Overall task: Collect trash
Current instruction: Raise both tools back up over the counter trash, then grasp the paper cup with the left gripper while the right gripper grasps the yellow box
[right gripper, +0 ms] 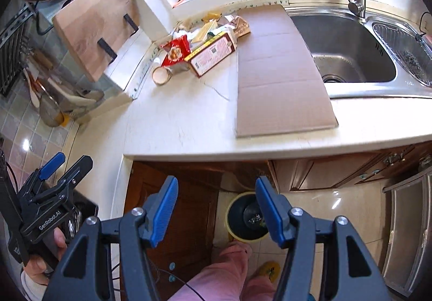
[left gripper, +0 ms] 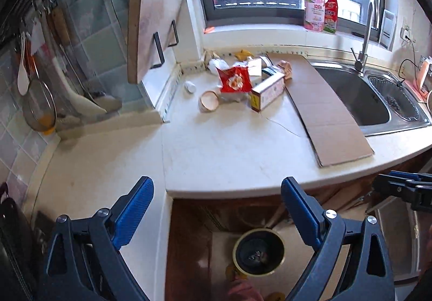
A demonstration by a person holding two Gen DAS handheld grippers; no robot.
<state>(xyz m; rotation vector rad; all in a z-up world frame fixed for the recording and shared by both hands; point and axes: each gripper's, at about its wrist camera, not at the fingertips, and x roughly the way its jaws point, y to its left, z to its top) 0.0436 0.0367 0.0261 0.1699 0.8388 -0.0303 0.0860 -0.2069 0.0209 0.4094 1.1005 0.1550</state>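
White stone makes up the counter [right gripper: 175, 117], and most of its front part is bare, so there is lots of room near the rounded front edge. The trash pile [left gripper: 243, 77] sits far back in the corner by the window wall: a red snack bag [left gripper: 234, 79], a long paper box [left gripper: 267, 92], and a small paper cup [left gripper: 208, 101] tipped on its side at the front of the heap. A flat strip of brown cardboard [right gripper: 278, 71] lies just right of the pile, running from the back wall nearly to the front edge, with its right side along the rim of the steel sink [right gripper: 351, 58]. A wooden cutting board [left gripper: 154, 20] leans up in a rack at the left. Down on the floor, below the counter edge, stands a round bin [right gripper: 247, 217] with a yellow rim and a dark inside. The left gripper [left gripper: 217, 206] hangs out over the counter edge with its blue fingers far apart and nothing between them. The right gripper [right gripper: 217, 209] hangs above the bin, fingers apart too, holding nothing.
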